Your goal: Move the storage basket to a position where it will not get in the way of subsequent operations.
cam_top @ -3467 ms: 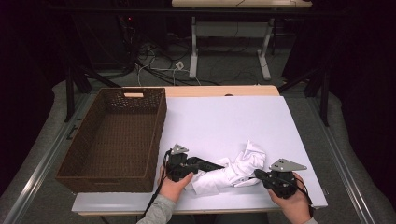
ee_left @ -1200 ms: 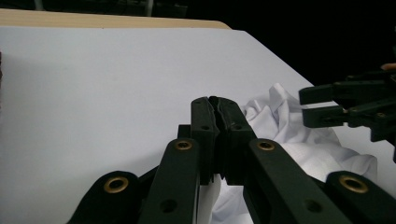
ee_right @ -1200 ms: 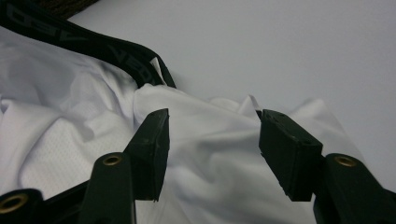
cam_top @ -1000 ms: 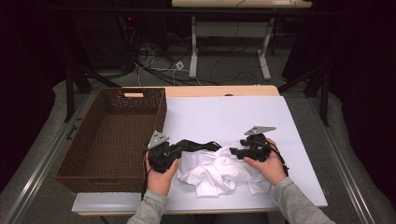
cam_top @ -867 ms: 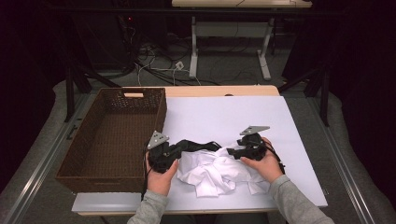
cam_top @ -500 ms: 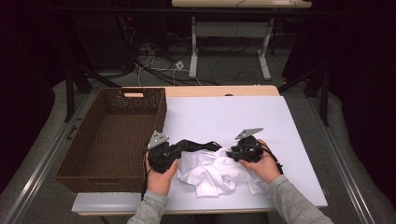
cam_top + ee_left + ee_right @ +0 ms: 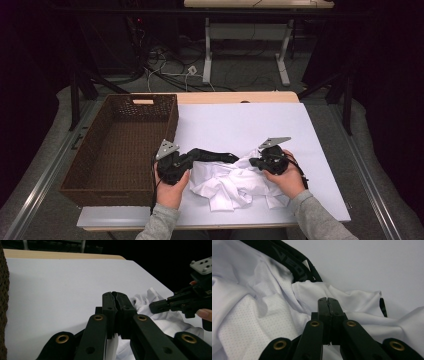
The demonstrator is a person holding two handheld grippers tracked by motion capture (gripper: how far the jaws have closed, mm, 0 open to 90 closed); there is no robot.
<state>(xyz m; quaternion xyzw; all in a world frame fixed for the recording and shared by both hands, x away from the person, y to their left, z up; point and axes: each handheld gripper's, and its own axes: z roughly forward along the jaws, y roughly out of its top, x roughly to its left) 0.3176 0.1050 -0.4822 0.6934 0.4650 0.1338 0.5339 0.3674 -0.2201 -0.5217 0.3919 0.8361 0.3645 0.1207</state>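
Crumpled white mesh garment with black waistband point(image 7: 231, 184) spread on white table point(image 7: 240, 125), beside brown wicker basket point(image 7: 120, 145). Left gripper point(image 7: 192, 157) clamped on waistband; right gripper point(image 7: 254, 161), jaws just closed, pinched on fabric. Risk: thin fold slipped if lifted unevenly.

White garment point(image 7: 231, 184) with black band, brown woven basket point(image 7: 120, 141), white table point(image 7: 240, 125).

High view: fixed above near desk point(image 7: 240, 120) edge, facing forward and down, far. Gripper views: mounted on each gripper, close, low, looking along own fingers. Shared across all: white garment point(image 7: 230, 182) point(image 7: 160, 317) point(image 7: 249, 315), desk.
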